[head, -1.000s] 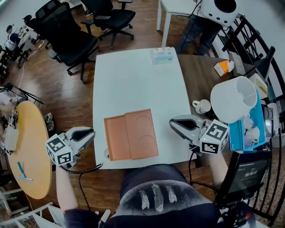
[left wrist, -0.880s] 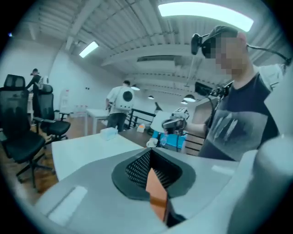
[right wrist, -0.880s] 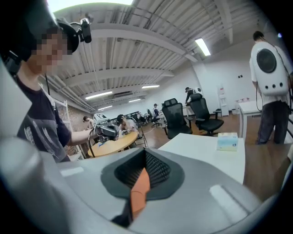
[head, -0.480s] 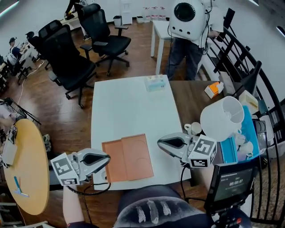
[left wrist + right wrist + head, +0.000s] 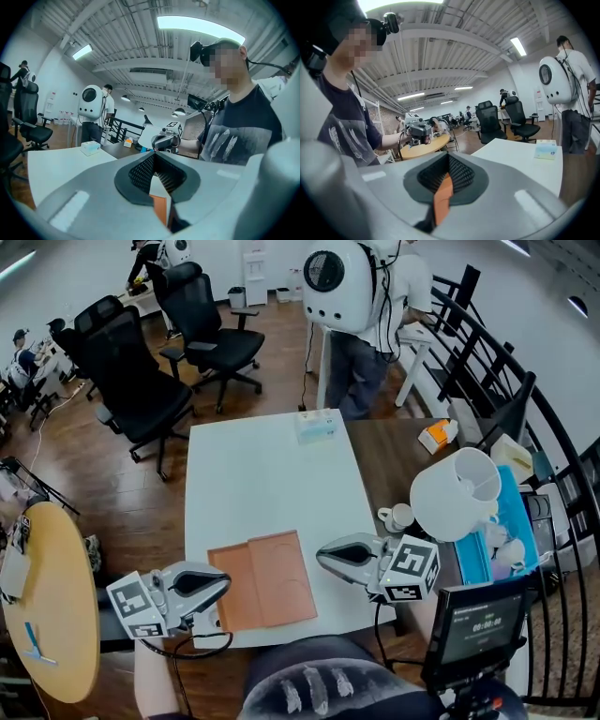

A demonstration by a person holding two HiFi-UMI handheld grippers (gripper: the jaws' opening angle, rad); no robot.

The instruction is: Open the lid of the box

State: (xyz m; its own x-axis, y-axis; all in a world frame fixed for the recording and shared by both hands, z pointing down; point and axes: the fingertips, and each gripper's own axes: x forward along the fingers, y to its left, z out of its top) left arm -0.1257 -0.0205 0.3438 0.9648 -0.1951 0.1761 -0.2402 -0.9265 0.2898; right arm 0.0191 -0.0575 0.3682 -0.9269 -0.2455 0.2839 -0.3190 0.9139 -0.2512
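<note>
The left hand-held gripper (image 5: 225, 583) lies nearest, low at the near left corner of the white surface (image 5: 262, 474), with its tip just beside the left edge of the orange box (image 5: 262, 582). Its jaws are pressed together. Its own view shows only a sliver of orange past the seam, so I judge that it pinches nothing. Opposite it, the right hand-held gripper (image 5: 322, 555) points inward at the box's right edge, close but apparently not touching. Its jaws likewise stand together down to a narrow slit, with nothing visibly caught between them.

The box lies flat near the front edge of the surface, between the two tips. It shows as two panels side by side. The narrower left part (image 5: 230, 589) has a raised rim, like an open tray. The wider right panel, the lid (image 5: 283, 576), has a curved line pressed into it. From that, the lid looks already off the tray or well aside, so the opening seems done or nearly so. Whether it is hinged, slid or overlapping the tray I cannot tell. Little seems left beyond drawing the tools away.

Farther off, a pale tissue pack (image 5: 317, 426) sits at the far edge of the surface, and beyond it are black office chairs (image 5: 141, 362) and a person (image 5: 370, 343) carrying a round white pack
</note>
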